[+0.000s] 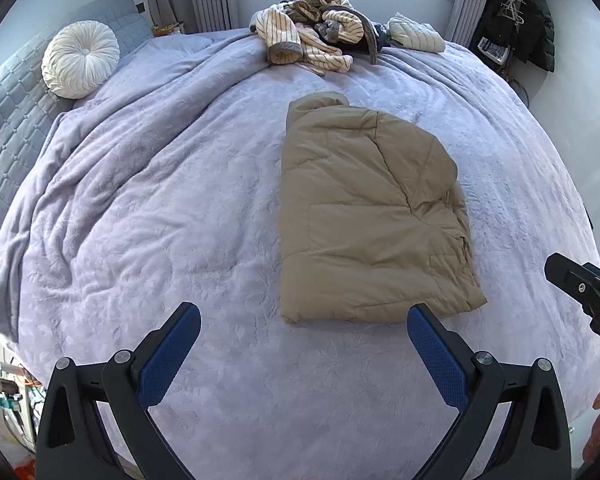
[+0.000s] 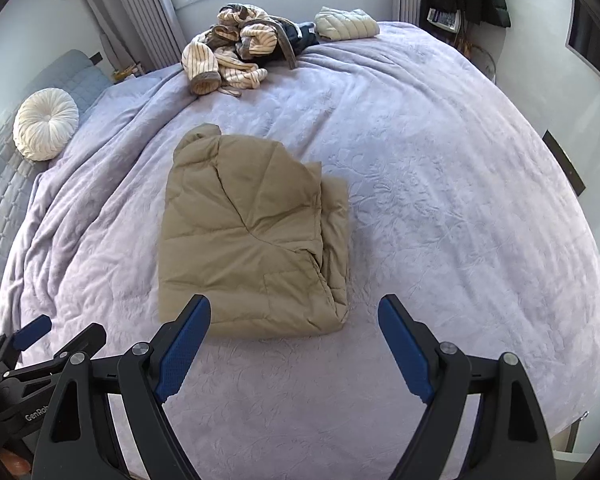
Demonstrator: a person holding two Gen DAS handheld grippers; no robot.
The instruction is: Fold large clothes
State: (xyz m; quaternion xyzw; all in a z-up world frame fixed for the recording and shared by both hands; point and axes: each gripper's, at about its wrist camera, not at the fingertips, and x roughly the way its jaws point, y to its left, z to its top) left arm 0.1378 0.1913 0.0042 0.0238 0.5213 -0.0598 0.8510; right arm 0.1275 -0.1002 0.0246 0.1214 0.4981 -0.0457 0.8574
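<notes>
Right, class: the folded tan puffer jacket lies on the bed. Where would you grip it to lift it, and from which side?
Grip the tan puffer jacket at its near folded edge, one tool at each near corner, coming in low from the near side. That edge is thick and straight, and it faces both open tools. The stacked layers show loose at its right side.

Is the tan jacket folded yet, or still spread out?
Folded. The tan jacket lies as a compact rectangle on the bed, layers stacked along its right edge, no sleeves sticking out.
</notes>
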